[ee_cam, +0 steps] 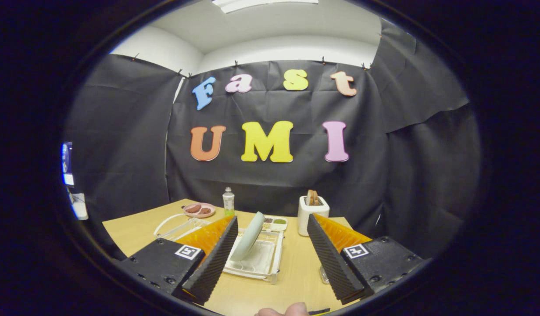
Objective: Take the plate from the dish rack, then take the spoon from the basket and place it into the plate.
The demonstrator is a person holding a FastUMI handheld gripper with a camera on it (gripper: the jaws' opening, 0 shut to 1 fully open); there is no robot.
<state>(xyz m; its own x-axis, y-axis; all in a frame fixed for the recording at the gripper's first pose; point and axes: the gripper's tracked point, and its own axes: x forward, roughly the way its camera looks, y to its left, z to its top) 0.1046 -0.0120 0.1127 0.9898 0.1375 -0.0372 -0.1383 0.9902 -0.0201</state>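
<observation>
A pale green plate (249, 237) stands on edge, leaning, in a clear dish rack (270, 263) on the wooden table. The rack and plate lie between my two fingers and a little ahead of them, nearer the left finger. My gripper (272, 224) is open, with a wide gap and nothing held. A white wire basket (173, 224) sits left of the rack, partly hidden behind the left finger; I cannot make out a spoon in it.
Farther back stand a clear bottle (228, 201), a pink plate with brown food (199, 210), a small divided tray (275, 224) and a white toaster with bread (312, 213). A fingertip of a person's hand (283, 310) shows at the table's near edge.
</observation>
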